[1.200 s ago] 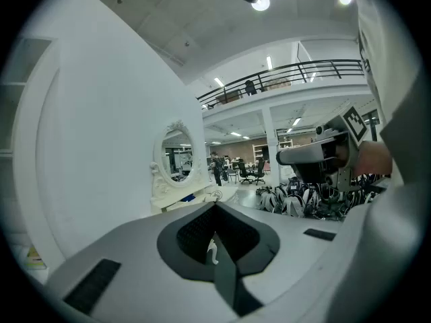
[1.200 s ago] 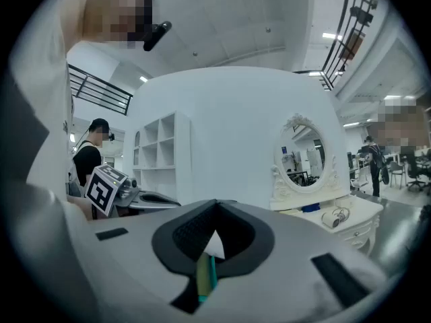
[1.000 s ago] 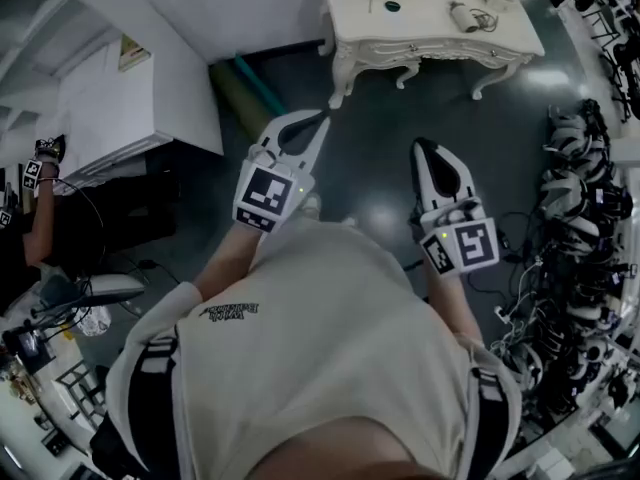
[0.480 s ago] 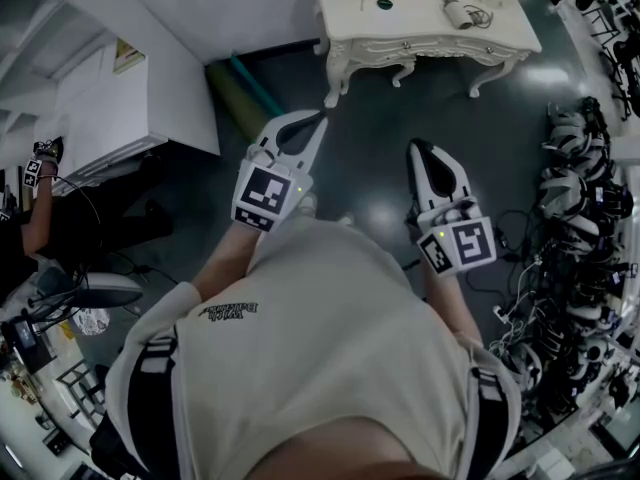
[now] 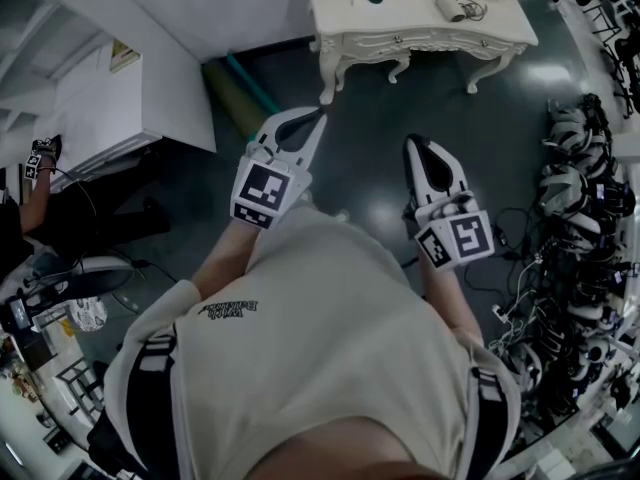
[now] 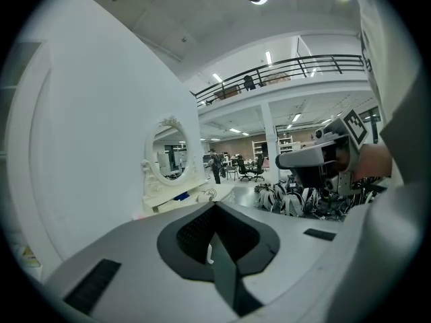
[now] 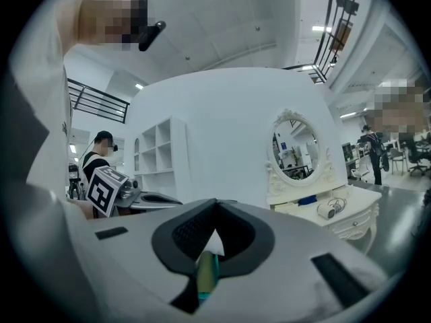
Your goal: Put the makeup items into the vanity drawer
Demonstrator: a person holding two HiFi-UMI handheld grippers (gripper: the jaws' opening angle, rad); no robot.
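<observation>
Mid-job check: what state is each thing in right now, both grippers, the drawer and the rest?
Left gripper: jaws shut, nothing between them.
Right gripper: jaws shut; a greenish sliver shows in the seam, unclear what.
Drawer: closed.
Mirror: upright on the vanity.
Corded item: lying on the vanity top.

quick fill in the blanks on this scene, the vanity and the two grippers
1. The vanity table is painted ____.
2. The left gripper and the right gripper both have their jaws ____.
3. The mirror on the vanity table has an ____ outline.
4. The heap of cables and gear lies on the floor to the person's ____.

Missing words: white; shut; oval; right.
</observation>
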